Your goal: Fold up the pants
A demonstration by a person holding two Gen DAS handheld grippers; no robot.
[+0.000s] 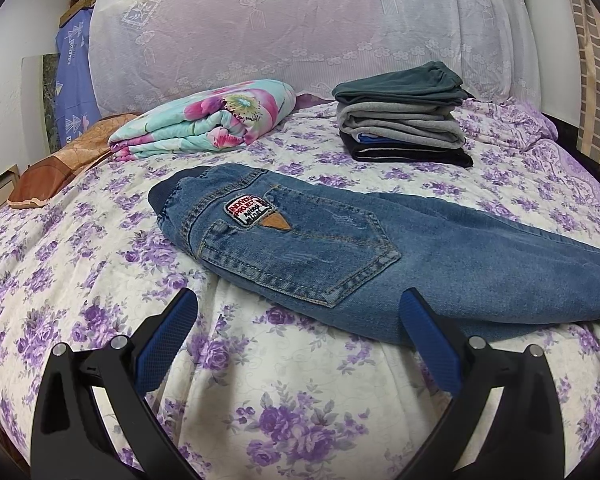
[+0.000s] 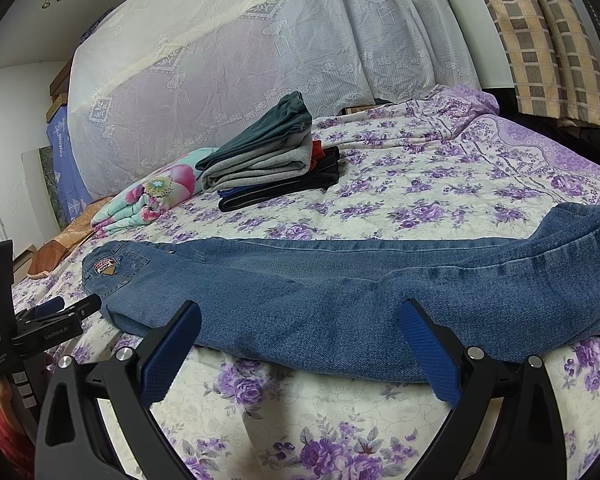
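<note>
A bed [image 1: 100, 248] fills both views, spread with a white quilt printed with purple flowers, and a lace-covered headboard [image 1: 300, 28] rises across the top of the frame. No containers show in either view; everything lies loose on the quilt.

In the left wrist view, a brown cushion [image 1: 56, 172] sits at the far left edge. Right of it, upper centre-left, lies a folded floral blanket [image 1: 204, 124]. Further right, upper centre, stands a stack of folded clothes [image 1: 404, 120], dark green on top, grey below, black at the bottom. The jeans [image 1: 340, 248] lie flat across the middle, waistband to the left, back pocket and patch facing up, legs running off toward the right edge. The left tool [image 1: 300, 304] is spread wide with nothing gripped; its right blue pad sits at the jeans' near edge.

The right wrist view alone shows the left tool's body [image 2: 40, 320] from the side at the lower left, and checked curtains [image 2: 540, 40] at the upper right. Here the jeans [image 2: 340, 300] stretch across the centre toward the right edge. The right tool [image 2: 300, 308] is likewise spread wide and empty, both pads at the denim's near edge.
</note>
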